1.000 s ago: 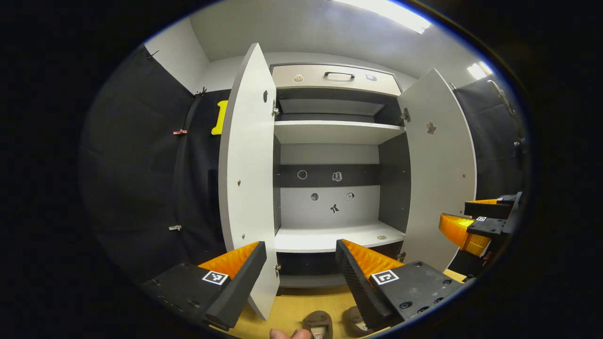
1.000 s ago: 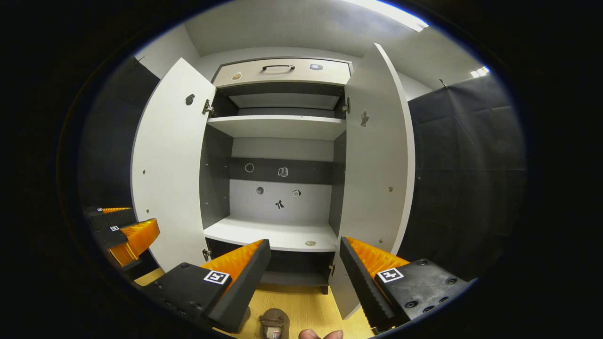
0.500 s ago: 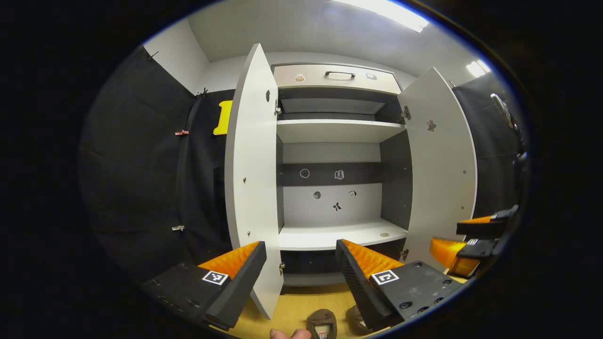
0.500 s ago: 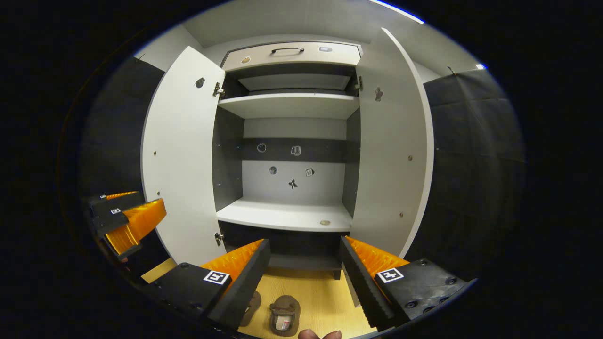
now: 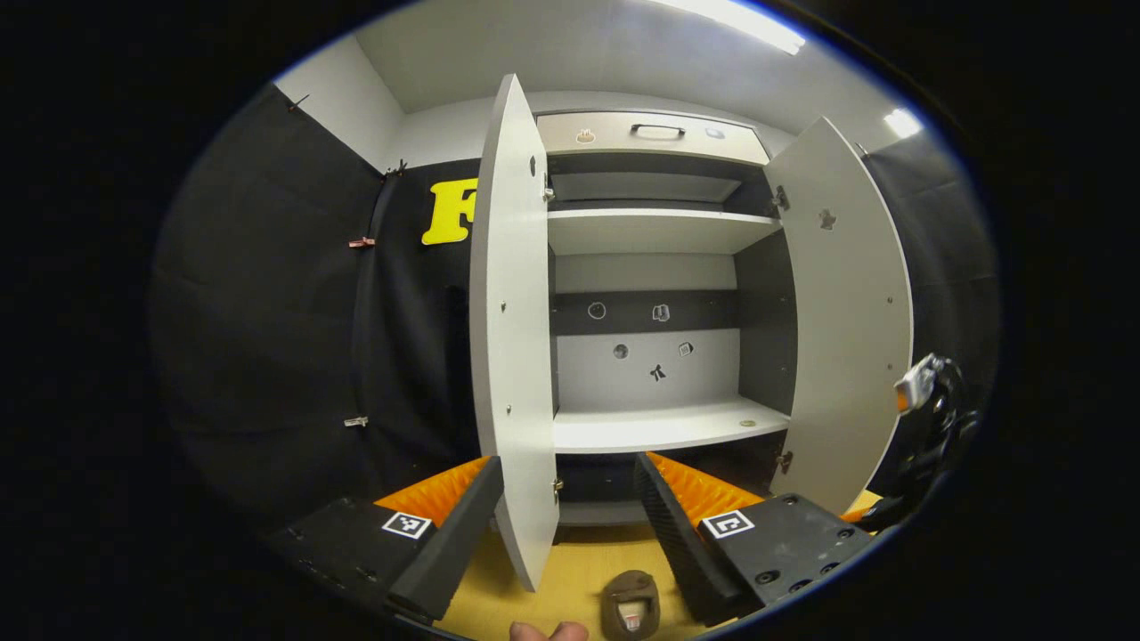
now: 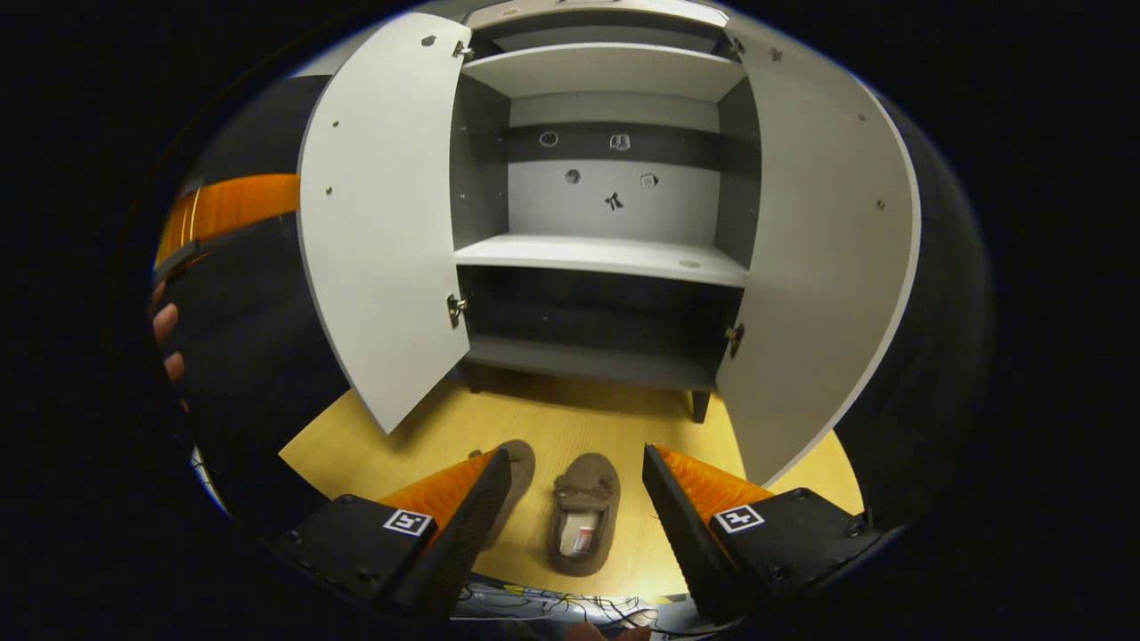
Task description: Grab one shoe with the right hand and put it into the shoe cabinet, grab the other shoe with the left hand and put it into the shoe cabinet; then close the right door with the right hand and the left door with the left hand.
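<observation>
I'm keeping the right gripper [image 6: 577, 485] released, hovering over the brown shoe [image 6: 583, 511] at six o'clock; the left gripper [image 5: 568, 499] is hanging released before the shoe cabinet [image 5: 659, 267].

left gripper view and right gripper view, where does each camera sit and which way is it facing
Left gripper view: rides on the left tongs, facing level into the open shoe cabinet past the left door's edge; its own two fingers and a fingertip show at the bottom.
Right gripper view: rides on the right tongs, tilted down at the cabinet's foot and a brown slipper between its fingers on the wooden floor.
Shared: cabinet, both open doors, a slipper.
</observation>
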The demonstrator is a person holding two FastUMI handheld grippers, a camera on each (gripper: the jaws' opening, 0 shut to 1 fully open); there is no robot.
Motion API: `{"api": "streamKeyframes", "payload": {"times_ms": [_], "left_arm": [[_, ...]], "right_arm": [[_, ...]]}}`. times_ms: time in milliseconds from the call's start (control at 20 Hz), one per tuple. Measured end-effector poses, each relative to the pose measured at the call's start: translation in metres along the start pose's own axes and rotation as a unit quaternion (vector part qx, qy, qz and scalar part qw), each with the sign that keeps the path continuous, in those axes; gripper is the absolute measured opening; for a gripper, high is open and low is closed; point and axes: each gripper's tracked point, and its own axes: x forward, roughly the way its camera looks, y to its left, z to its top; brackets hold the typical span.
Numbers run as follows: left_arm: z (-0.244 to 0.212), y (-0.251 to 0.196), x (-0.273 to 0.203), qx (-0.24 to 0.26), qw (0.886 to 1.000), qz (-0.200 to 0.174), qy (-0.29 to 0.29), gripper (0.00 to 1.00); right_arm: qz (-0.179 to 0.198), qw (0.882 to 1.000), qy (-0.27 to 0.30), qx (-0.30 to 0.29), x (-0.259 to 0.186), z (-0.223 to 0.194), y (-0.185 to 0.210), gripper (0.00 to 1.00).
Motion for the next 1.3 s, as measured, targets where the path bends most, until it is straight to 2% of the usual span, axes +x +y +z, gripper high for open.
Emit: {"api": "streamKeyframes", "payload": {"times_ms": [250, 600, 700, 800, 1000, 1150, 1200, 1250, 1300], "left_arm": [[-0.018, 0.016, -0.005, 0.003, 1.0, 0.014, 0.019, 0.95], [-0.04, 0.038, -0.001, 0.003, 0.999, 0.019, 0.044, 0.95], [-0.045, 0.044, 0.002, -0.006, 0.998, 0.021, 0.051, 0.95], [-0.047, 0.051, 0.004, -0.013, 0.998, 0.023, 0.052, 0.95], [-0.056, 0.061, 0.005, -0.014, 0.998, 0.025, 0.062, 0.95], [-0.065, 0.072, 0.002, -0.016, 0.997, 0.034, 0.073, 0.95], [-0.066, 0.075, 0.001, -0.016, 0.996, 0.037, 0.076, 0.95], [-0.068, 0.078, -0.001, -0.016, 0.996, 0.04, 0.078, 0.95], [-0.07, 0.08, -0.001, -0.016, 0.996, 0.042, 0.079, 0.95]], "right_arm": [[0.026, 0.996, 0.076, 0.027, 0.037, -0.06, 0.015, 0.98], [0.012, 0.986, 0.153, 0.069, 0.09, -0.132, 0.014, 0.99], [0.009, 0.983, 0.163, 0.081, 0.106, -0.144, 0.013, 0.96], [0.003, 0.983, 0.164, 0.087, 0.124, -0.154, 0.011, 0.88], [-0.022, 0.982, 0.154, 0.112, 0.156, -0.161, 0.006, 0.67], [-0.044, 0.984, 0.138, 0.099, 0.175, -0.16, -0.001, 0.66], [-0.056, 0.985, 0.138, 0.087, 0.18, -0.161, -0.006, 0.55], [-0.064, 0.984, 0.142, 0.081, 0.182, -0.164, -0.008, 0.34], [-0.063, 0.985, 0.14, 0.083, 0.184, -0.162, -0.006, 0.19]]}}
